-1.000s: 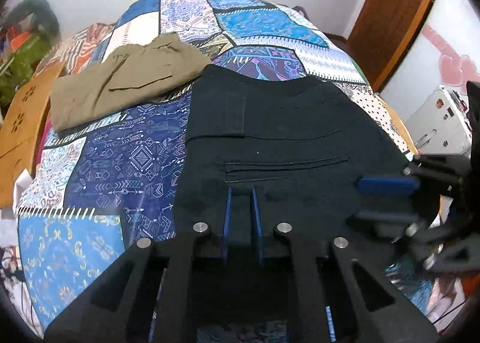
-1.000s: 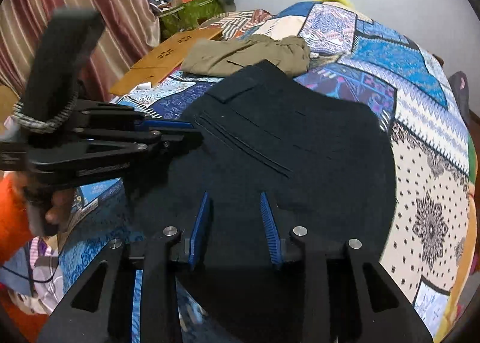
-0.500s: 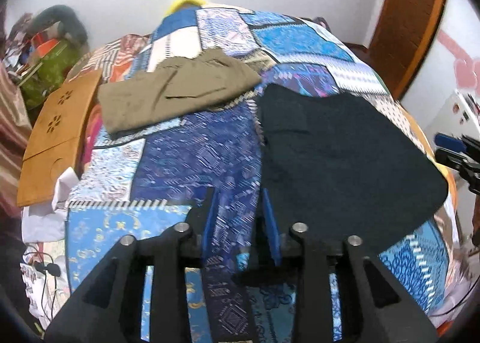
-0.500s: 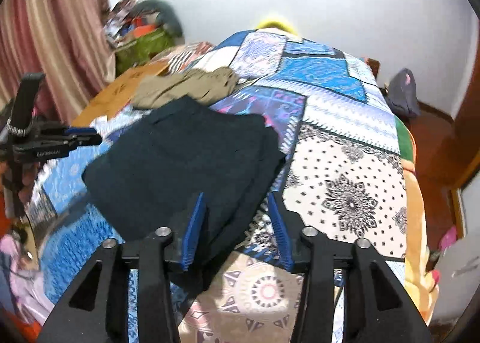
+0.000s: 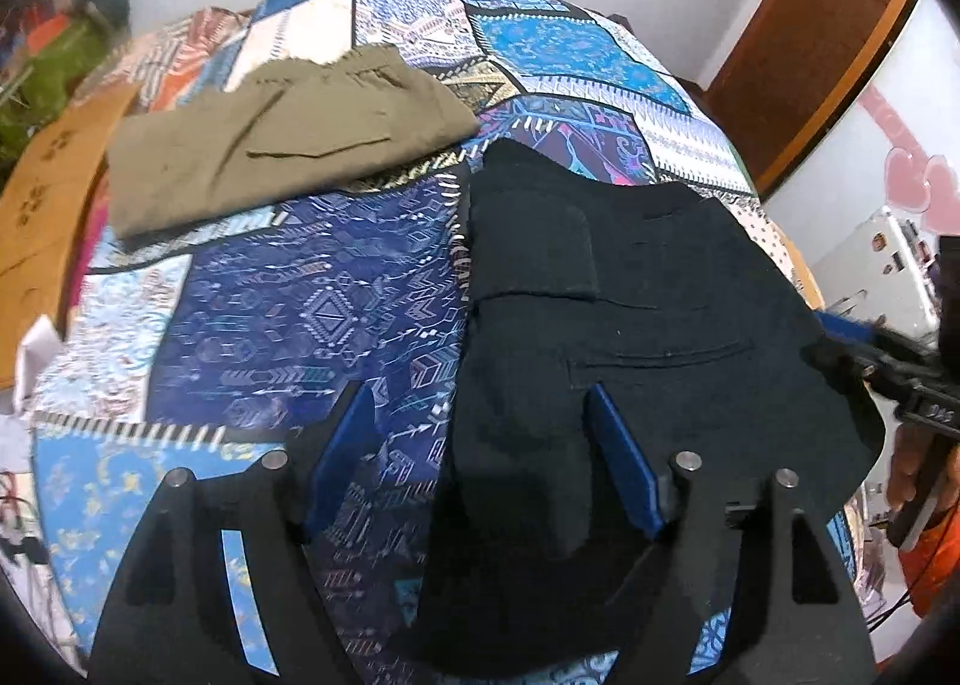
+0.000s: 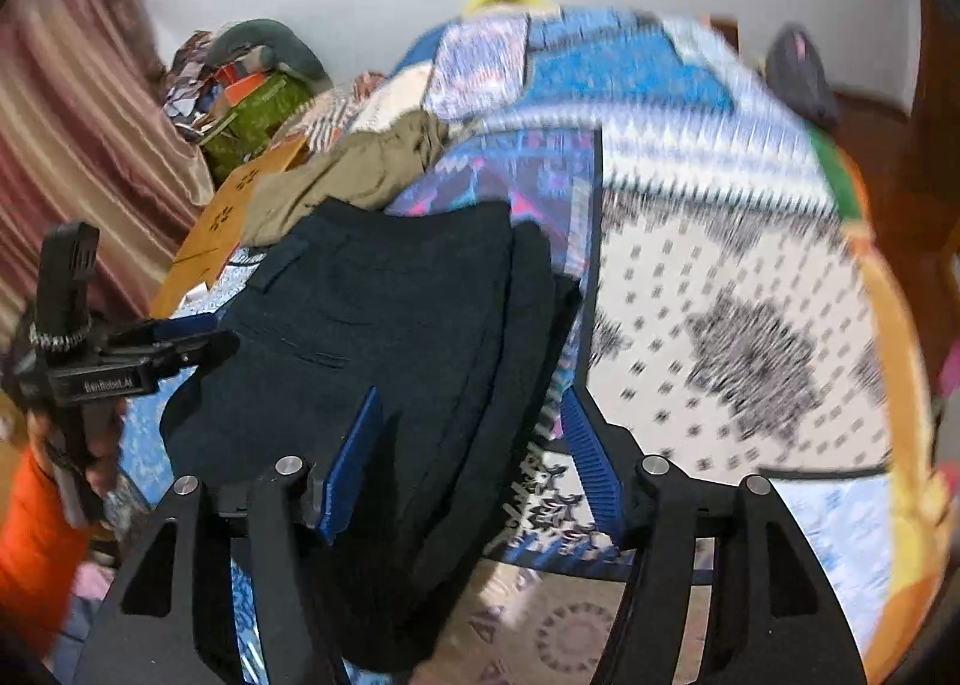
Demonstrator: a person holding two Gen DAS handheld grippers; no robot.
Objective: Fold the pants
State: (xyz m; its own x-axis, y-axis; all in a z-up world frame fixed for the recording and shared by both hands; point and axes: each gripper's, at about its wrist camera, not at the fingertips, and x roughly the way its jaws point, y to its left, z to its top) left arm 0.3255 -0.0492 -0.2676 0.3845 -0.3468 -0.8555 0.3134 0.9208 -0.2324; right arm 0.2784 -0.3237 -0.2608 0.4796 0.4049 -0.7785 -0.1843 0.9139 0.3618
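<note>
Lying folded black pants (image 5: 630,325), both grippers spread

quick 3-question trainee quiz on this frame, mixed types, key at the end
1. True or false: the left tongs are shut on the black pants.
2. Which garment lies farther from both tongs: A) black pants, B) olive pants?
3. Fill in: both garments lie on a patchwork ____.

Key: 1 false, both the left tongs and the right tongs are open; 2 B; 3 bedspread.
</note>
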